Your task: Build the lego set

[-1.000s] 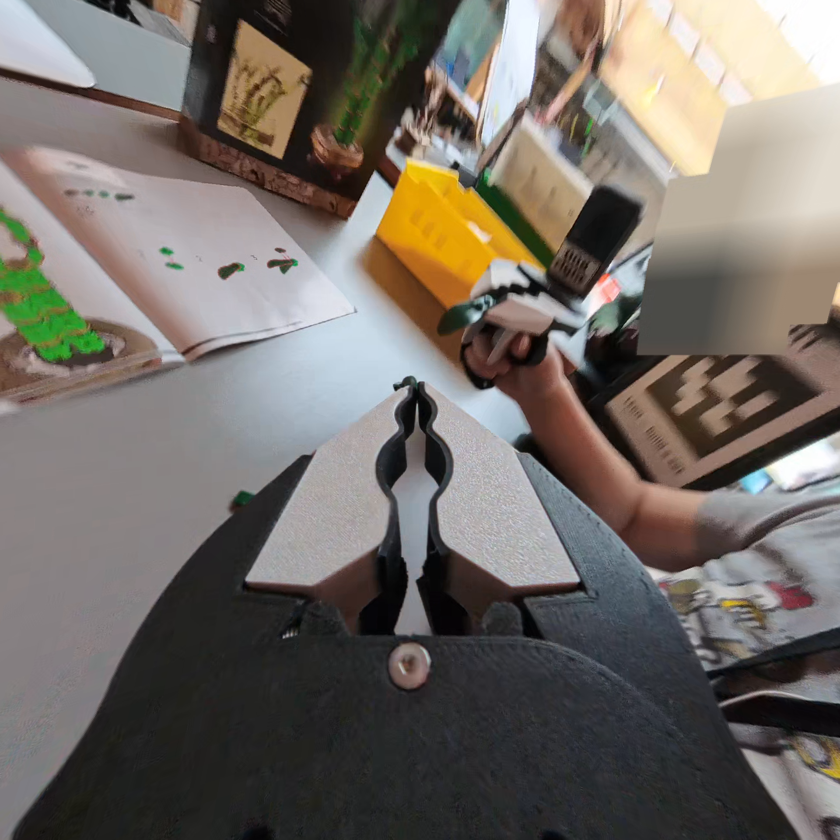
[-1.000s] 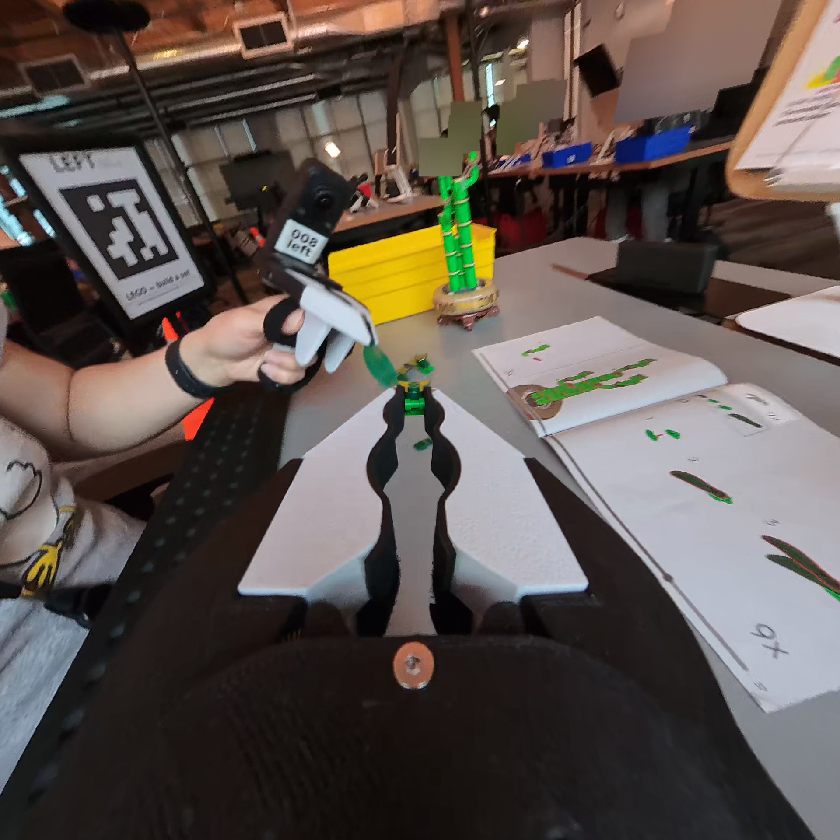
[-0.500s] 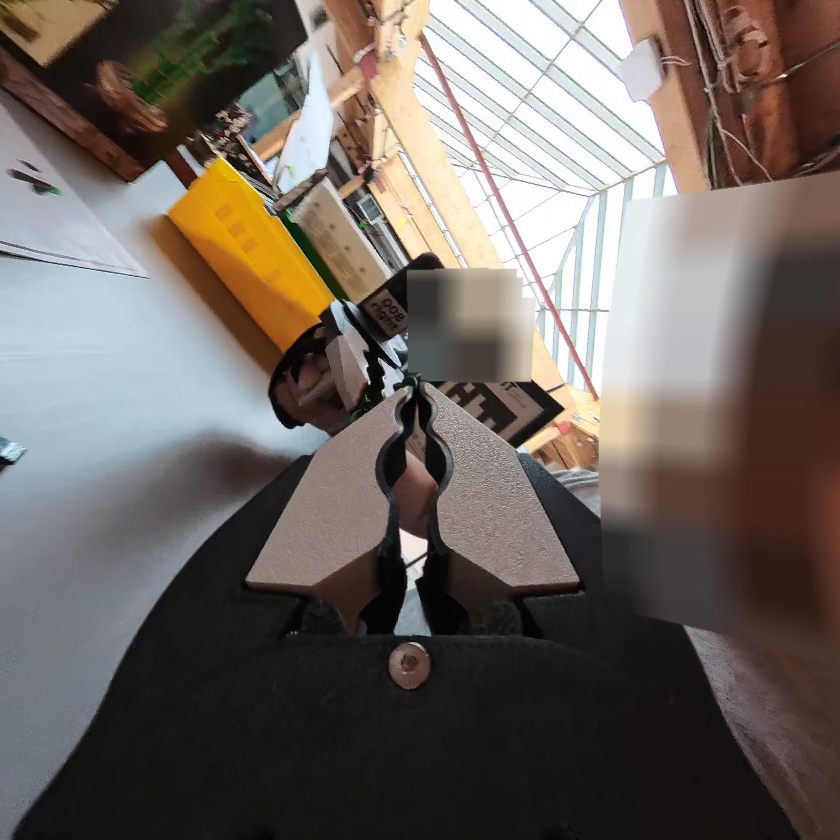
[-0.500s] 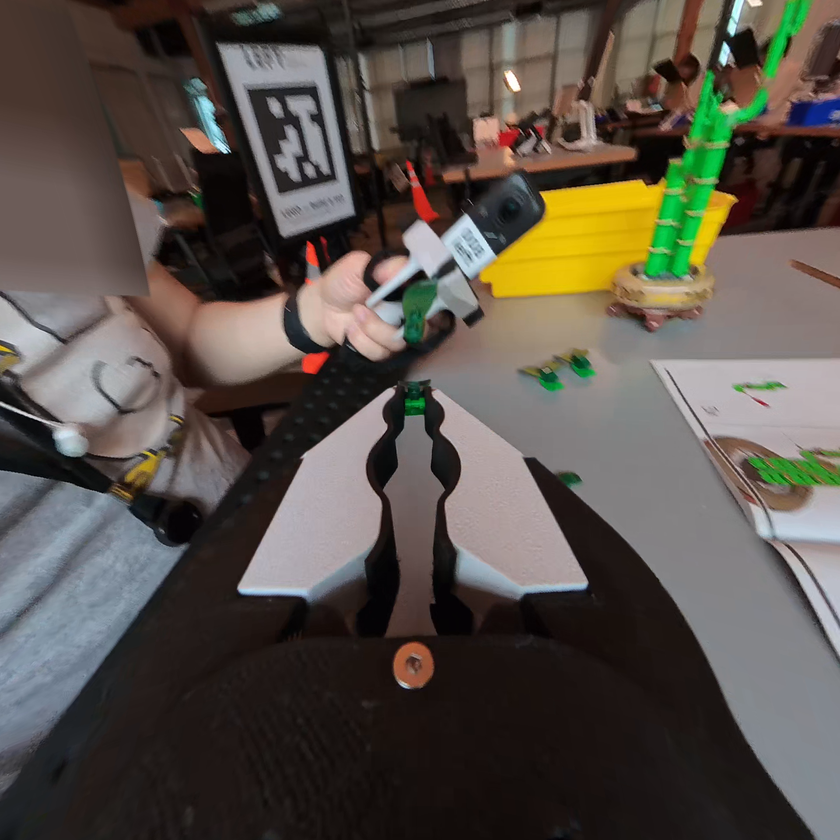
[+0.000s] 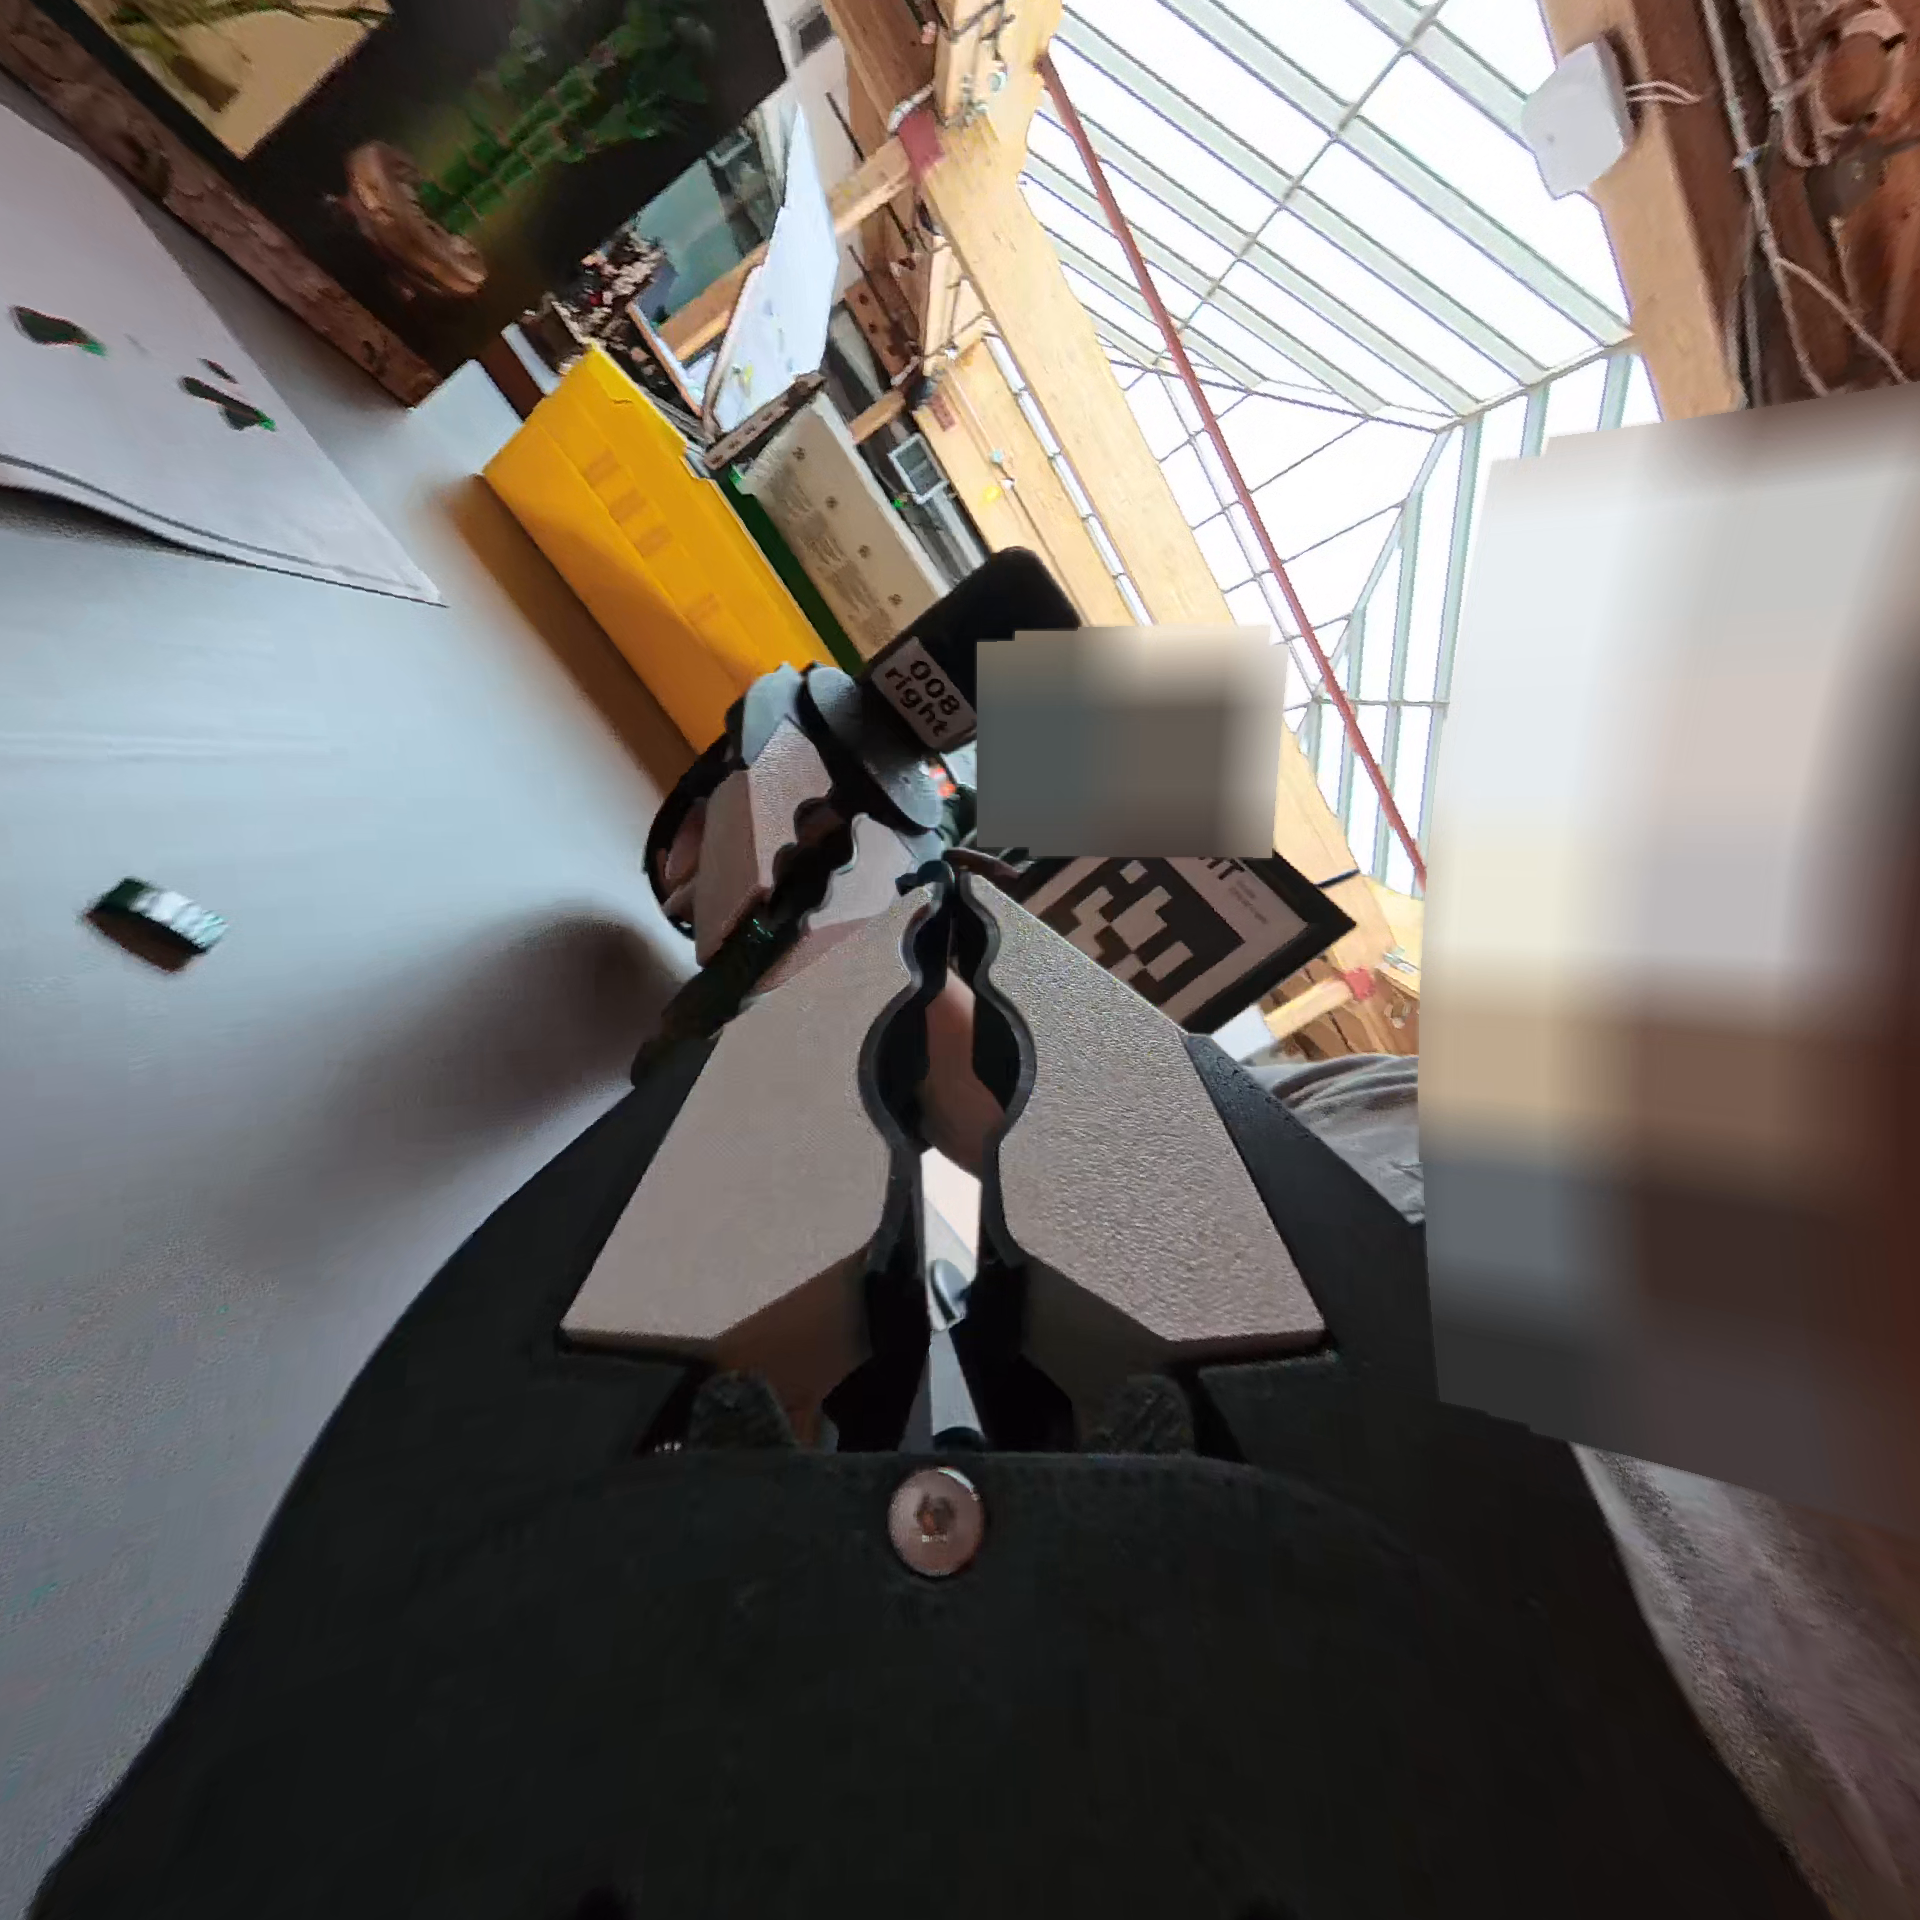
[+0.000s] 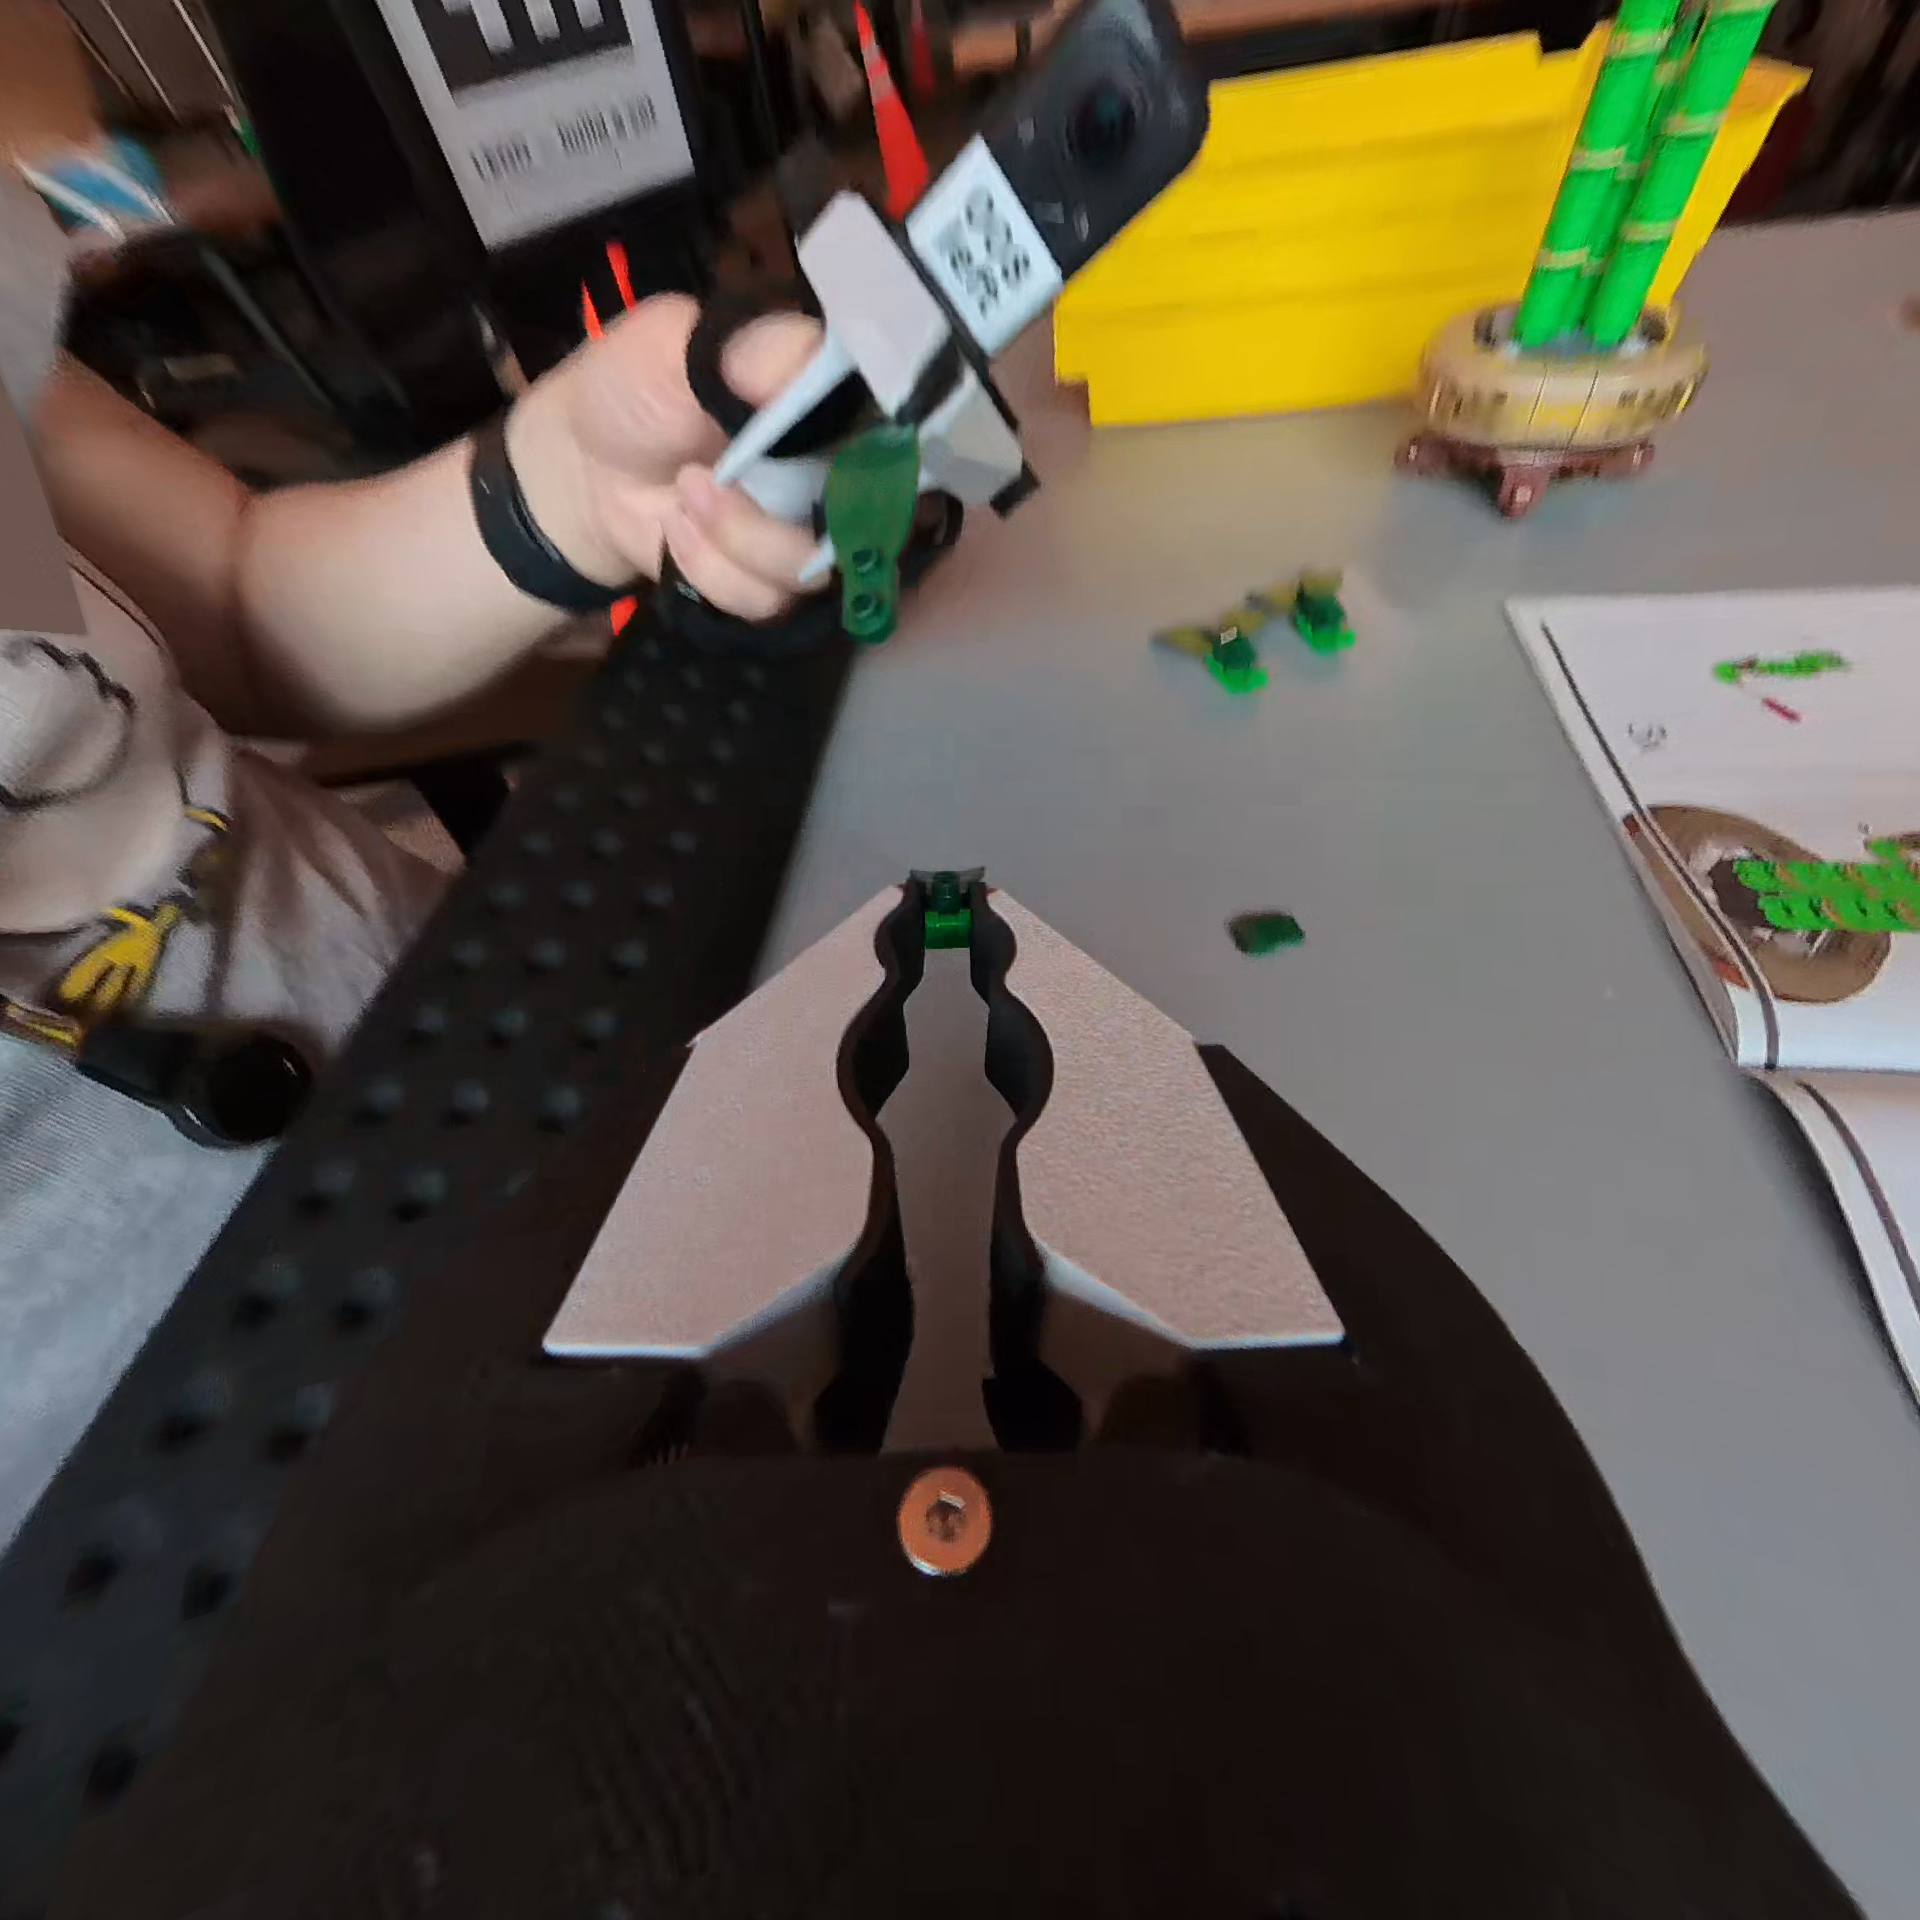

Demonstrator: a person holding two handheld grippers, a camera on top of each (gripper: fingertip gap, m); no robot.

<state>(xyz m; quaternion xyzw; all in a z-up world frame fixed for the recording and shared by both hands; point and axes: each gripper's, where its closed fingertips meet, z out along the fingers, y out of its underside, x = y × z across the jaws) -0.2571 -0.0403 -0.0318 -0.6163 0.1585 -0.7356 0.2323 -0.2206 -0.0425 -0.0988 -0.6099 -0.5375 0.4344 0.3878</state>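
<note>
The left claw [image 6: 862, 520], seen in the upper left of the right wrist view, is clamped on a dark green leaf piece [image 6: 871, 525] whose studded end hangs below its tips. A second ago it was level with the right claw over the worktop [image 6: 1143, 790]; now it has lifted and tilted, so its own camera looks up at the skylight. The right claw [image 6: 943, 914] at frame centre is clamped on a small bright green brick [image 6: 943, 923] with a darker part on top. The two held parts are apart, so the join is probably next. Two small leaf assemblies [image 6: 1262, 629] lie near the bamboo model [image 6: 1558, 353] at upper right; a loose dark green piece [image 6: 1264, 932] sits beside the instruction booklet [image 6: 1662, 831].
</note>
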